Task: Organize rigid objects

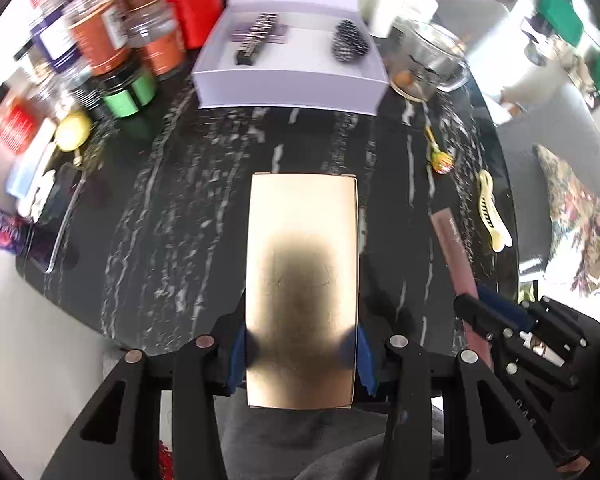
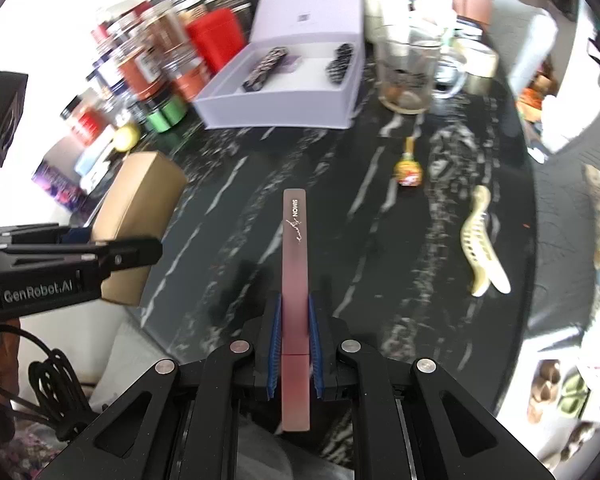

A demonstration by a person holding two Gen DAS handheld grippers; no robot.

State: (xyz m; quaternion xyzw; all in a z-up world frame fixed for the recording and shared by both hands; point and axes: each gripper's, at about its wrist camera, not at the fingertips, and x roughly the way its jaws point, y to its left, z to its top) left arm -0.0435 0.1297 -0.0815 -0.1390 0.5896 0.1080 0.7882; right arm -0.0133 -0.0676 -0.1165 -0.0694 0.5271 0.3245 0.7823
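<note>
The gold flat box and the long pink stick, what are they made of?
The gold flat box looks like cardboard with a shiny metallic coat: it mirrors a dark shape. The long pink stick seems matte metal or hard plastic, with crisp edges and printed white lettering.

You face a glossy black marble-look counter [image 1: 172, 208] with white veins. Your left gripper [image 1: 302, 344], matt black plastic with blue ribbed pads, clamps a smooth gold cardboard box [image 1: 302, 280]. Your right gripper [image 2: 296, 344] pinches a matt pink nail file [image 2: 295, 264]. Beyond sits a smooth lilac paperboard box [image 1: 288, 84].

Gold box [image 1: 302, 280], mauve case [image 2: 295, 280], black white-veined table [image 1: 180, 208].
</note>
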